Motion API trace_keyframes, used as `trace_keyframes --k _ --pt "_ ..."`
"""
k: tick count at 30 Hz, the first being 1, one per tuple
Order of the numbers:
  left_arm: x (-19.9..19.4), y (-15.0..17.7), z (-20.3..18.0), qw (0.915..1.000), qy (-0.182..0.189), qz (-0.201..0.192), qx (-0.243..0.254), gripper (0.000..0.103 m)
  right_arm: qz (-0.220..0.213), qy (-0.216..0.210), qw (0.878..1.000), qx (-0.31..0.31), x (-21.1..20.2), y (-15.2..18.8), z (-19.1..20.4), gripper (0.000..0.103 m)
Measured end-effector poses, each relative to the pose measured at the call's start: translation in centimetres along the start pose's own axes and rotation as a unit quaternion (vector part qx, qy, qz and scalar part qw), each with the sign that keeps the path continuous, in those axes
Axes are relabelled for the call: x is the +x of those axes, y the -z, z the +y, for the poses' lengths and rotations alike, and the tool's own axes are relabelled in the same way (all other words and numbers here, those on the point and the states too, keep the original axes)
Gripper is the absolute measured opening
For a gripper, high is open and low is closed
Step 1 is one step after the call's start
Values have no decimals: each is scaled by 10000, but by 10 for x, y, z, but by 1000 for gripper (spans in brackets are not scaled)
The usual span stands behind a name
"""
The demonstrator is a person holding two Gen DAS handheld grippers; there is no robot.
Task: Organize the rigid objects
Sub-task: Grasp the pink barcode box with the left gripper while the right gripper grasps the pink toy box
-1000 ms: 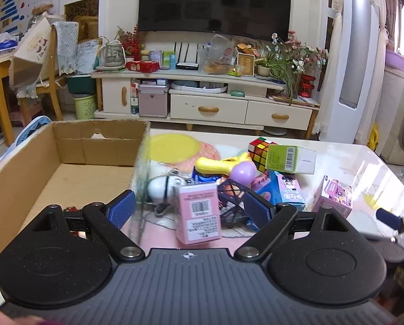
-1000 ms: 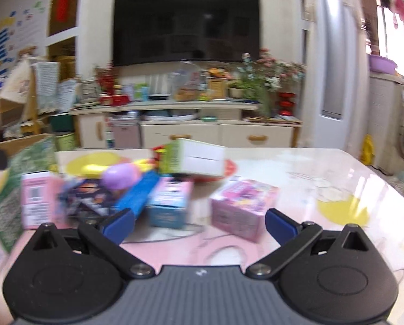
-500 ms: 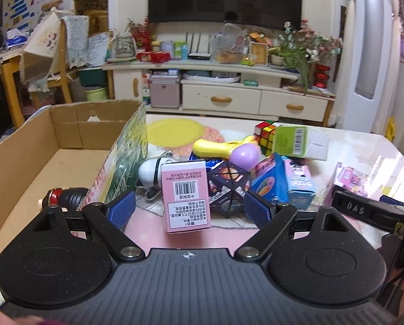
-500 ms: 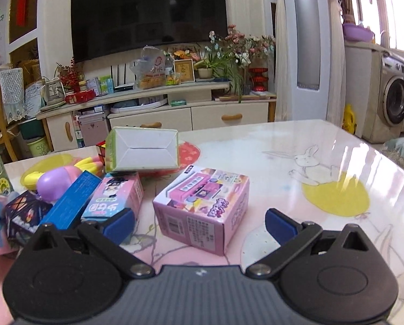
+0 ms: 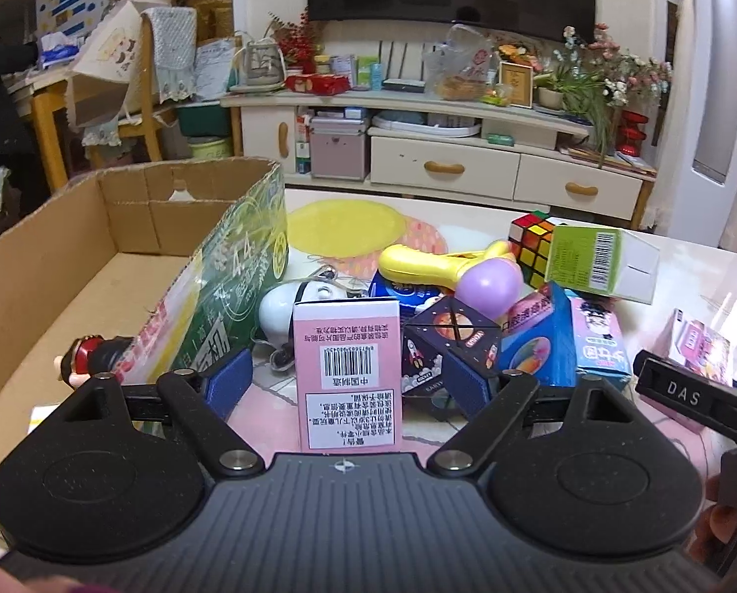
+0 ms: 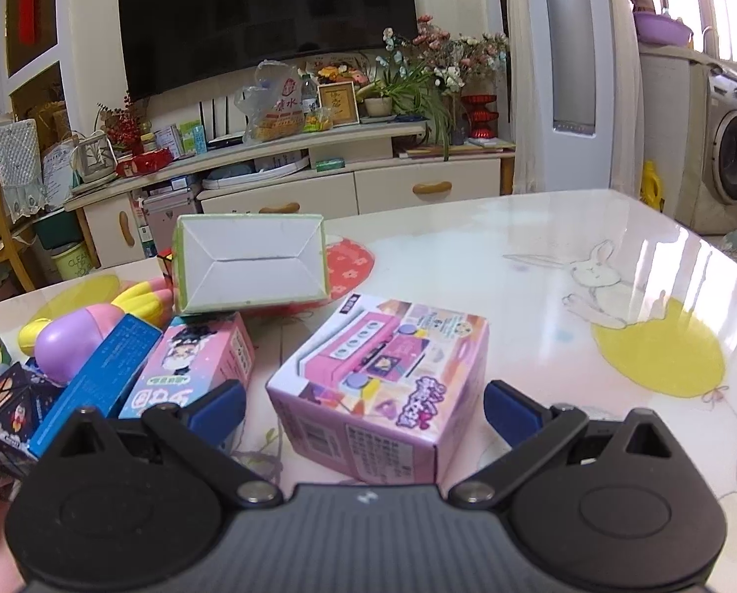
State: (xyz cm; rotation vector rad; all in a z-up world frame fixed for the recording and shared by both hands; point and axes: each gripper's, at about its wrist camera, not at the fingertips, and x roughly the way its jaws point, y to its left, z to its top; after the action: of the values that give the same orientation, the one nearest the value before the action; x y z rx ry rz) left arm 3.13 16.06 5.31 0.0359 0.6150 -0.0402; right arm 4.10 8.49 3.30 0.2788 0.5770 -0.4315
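Observation:
My left gripper (image 5: pixel 346 385) is open, its jaws either side of an upright pink barcode box (image 5: pixel 347 370) without touching it. Left of it stands an open cardboard box (image 5: pixel 47 267) with a small figurine (image 5: pixel 89 358) inside. My right gripper (image 6: pixel 363 410) is open around a pink toy-kitchen box (image 6: pixel 383 390), which also shows in the left wrist view (image 5: pixel 699 351). The pile holds a green-and-white carton (image 6: pixel 250 262), a Rubik's cube (image 5: pixel 531 242), a yellow-and-purple rattle (image 5: pixel 462 272), a dark space-print box (image 5: pixel 447 346) and a blue-and-pink box (image 5: pixel 566 346).
The objects lie on a glossy pink table (image 6: pixel 516 257) with rabbit and balloon prints. A white rounded device (image 5: pixel 279 311) with a cord lies by the cardboard box. A TV cabinet (image 5: pixel 467 168) stands beyond the table. A washing machine (image 6: pixel 729 163) is at the far right.
Both grippers have moved forward and lower. The pink barcode box now sits between my left jaws, and the pink toy-kitchen box between my right jaws. Both stay open.

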Motion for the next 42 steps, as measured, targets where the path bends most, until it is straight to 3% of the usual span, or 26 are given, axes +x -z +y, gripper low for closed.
trace_keyframes --k 8,16,19,42 --pt "11 -6 5 9997 -44 108 -191 94 180 3 9997 141 10 -3 -5 102" --pt "23 -8 16 9982 -38 394 -445 71 223 75 9997 114 11 -4 -5 100" --pt "27 -7 19 9971 13 505 -572 60 186 105 9997 78 10 -5 -5 90" --pt "7 8 17 9973 270 537 -429 58 158 -9 9998 -122 -15 11 -3 85"
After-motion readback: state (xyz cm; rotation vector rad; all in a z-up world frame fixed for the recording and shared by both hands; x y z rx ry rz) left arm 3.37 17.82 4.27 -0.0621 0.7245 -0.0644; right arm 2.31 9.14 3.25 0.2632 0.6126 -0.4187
